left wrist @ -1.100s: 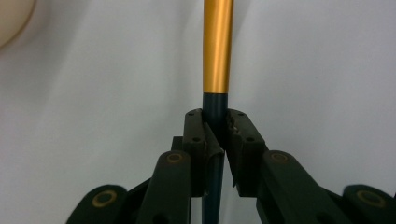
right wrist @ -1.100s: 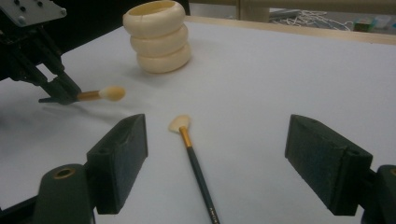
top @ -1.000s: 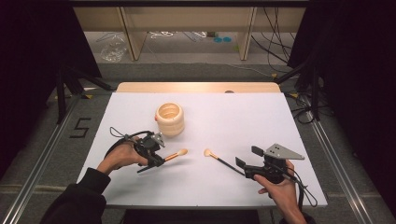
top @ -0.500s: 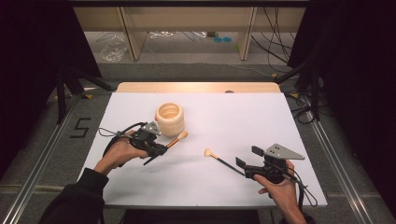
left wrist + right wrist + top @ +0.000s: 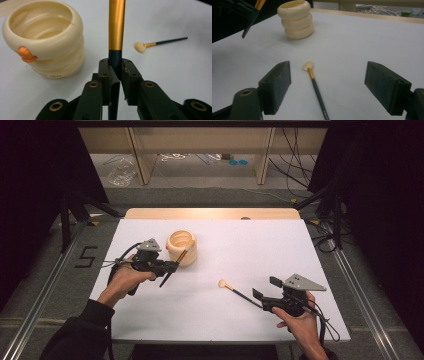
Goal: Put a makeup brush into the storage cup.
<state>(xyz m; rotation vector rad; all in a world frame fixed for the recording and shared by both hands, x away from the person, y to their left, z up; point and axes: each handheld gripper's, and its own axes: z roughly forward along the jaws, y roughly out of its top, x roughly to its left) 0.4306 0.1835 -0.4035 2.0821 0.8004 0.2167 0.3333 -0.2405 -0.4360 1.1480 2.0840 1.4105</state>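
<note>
Left gripper (image 5: pixel 115 72) clamped tight on the dark handle of a brush (image 5: pixel 116 27), gold band rising straight up between the black jaws. Seen from above, same left gripper (image 5: pixel 167 266) held in a hand (image 5: pixel 125 279) at the left of the table, brush (image 5: pixel 181 256) slanting up so its gold part meets the rim of a cream holder (image 5: pixel 181 247); bristle end hidden, so cannot tell whether inside. Holder (image 5: pixel 45 40) shaped like three stacked rings, open at the top, with a small orange knob on its side, standing just beside the left gripper.

Right gripper (image 5: pixel 328 86) spread wide, holding nothing, jaws on either side of a second brush (image 5: pixel 315 87) without touching it. Second brush (image 5: pixel 235 290) lying flat on the white table (image 5: pixel 260 250), pale fan-shaped bristles pointing away from the right gripper (image 5: pixel 264 289), thin dark handle running back toward it. Right hand (image 5: pixel 300 322) near the table's front right corner. Holder (image 5: pixel 297 20) well apart from the lying brush, farther back and to the left.
</note>
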